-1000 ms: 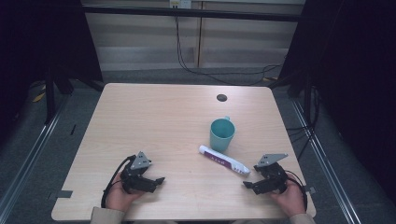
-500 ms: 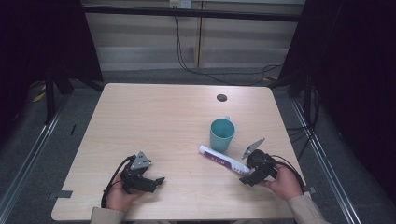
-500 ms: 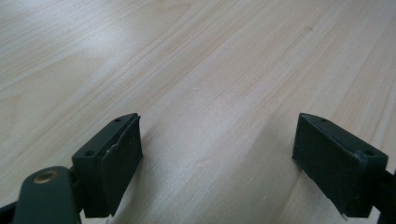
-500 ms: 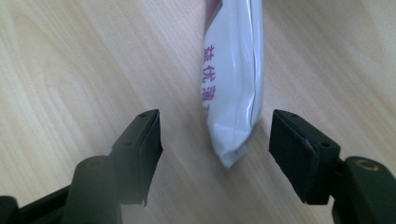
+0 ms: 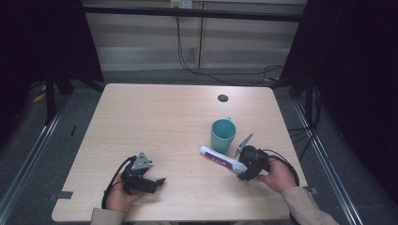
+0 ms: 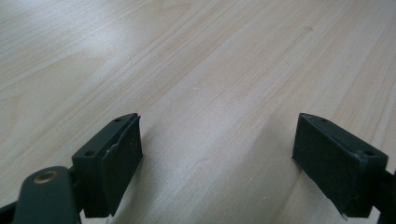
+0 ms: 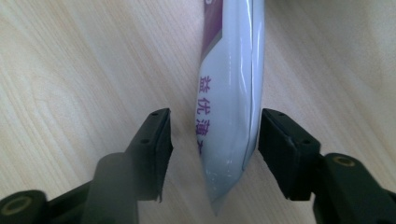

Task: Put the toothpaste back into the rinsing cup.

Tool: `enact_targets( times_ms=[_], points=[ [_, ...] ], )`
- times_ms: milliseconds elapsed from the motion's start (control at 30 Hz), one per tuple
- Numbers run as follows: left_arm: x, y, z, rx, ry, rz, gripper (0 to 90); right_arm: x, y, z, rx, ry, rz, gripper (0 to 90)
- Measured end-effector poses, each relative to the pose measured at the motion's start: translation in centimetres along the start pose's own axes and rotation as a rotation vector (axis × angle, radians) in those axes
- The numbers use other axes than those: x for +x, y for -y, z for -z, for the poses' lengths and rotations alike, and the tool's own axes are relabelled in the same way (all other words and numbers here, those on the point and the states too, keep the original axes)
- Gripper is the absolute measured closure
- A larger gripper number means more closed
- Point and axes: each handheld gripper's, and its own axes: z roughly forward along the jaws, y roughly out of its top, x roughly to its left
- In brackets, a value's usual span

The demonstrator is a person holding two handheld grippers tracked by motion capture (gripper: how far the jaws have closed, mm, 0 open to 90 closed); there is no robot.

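A white toothpaste tube (image 5: 220, 159) with purple print lies flat on the wooden table (image 5: 155, 122), just in front of a teal cup (image 5: 223, 133). My right gripper (image 5: 242, 170) sits at the tube's near right end. In the right gripper view the tube's crimped tail (image 7: 231, 116) lies between the two jaws of the right gripper (image 7: 215, 149). The jaws have just been closing; one stands a gap off the tube and the other is almost against it. My left gripper (image 5: 157, 182) rests at the front left, wide open over bare wood (image 6: 217, 158).
A small dark round hole (image 5: 223, 98) marks the table behind the cup. Each gripper trails a black cable toward the table's front edge. Dark frames and floor rails surround the table.
The right gripper has moved left and away from the front edge up to the tube's end, and its jaws have narrowed around it. The left gripper has stayed put.
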Motion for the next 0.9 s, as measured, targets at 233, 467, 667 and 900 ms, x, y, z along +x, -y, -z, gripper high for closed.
enact_targets(
  times_ms=[233, 467, 667, 900],
  points=[
    [0.0, 0.0, 0.0, 0.000, 0.000, -0.001, 15.4, -0.3, -1.1, -0.8, 0.069, 0.001, 0.023, 54.3],
    [0.0, 0.0, 0.0, -0.001, 0.001, -0.001, 15.4, -0.5, -1.7, -0.9, 0.100, -0.027, 0.029, 61.1],
    [0.0, 0.0, 0.0, 0.001, 0.001, -0.001, 14.7, -0.4, -2.4, -1.0, 0.153, -0.029, 0.040, 67.9],
    [0.0, 0.0, 0.0, 0.001, 0.001, -0.002, 14.4, 0.0, -2.1, -0.9, 0.139, -0.020, 0.052, 73.3]
  ],
)
